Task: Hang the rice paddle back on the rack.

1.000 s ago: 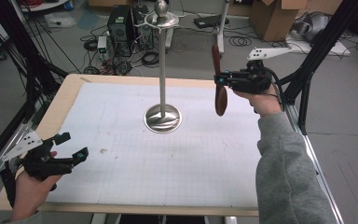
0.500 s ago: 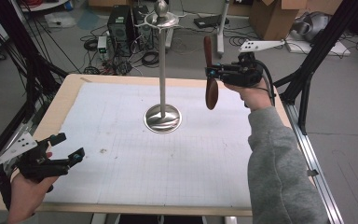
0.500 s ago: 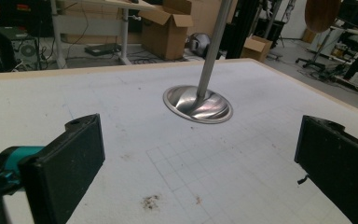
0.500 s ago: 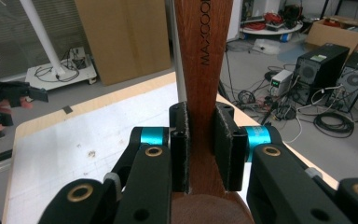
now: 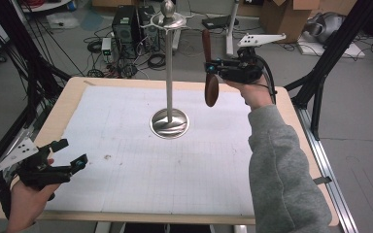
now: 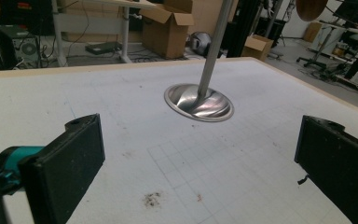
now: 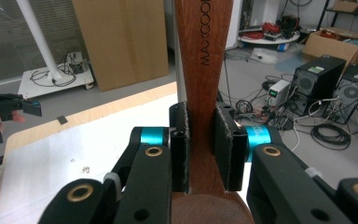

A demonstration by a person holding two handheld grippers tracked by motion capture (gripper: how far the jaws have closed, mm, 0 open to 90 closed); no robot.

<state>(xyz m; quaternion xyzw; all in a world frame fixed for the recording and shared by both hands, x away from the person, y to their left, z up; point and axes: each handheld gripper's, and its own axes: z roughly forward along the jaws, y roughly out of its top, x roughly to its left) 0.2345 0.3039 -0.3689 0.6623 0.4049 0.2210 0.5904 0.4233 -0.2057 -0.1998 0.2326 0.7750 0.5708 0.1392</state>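
While we hold:
Right claw (image 5: 212, 69): clamped on wooden spoon (image 5: 210, 73), upper right, near stand (image 5: 169, 68).
Left claw (image 5: 70, 155): apart, lower-left counter (image 5: 126, 160) edge.

wooden spoon (image 5: 210, 73) | dark brown | upright, bowl down | apparently right of stand pole (image 5: 169, 68)

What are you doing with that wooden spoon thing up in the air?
A person holds a gripper in each hand. The right gripper is shut on a wooden spoon, clamping its handle and holding it upright in the air, bowl end down, to the right of the tall metal stand in the middle of the table. The spoon is not touching the stand. The left gripper waits open and empty near the table's front left corner.
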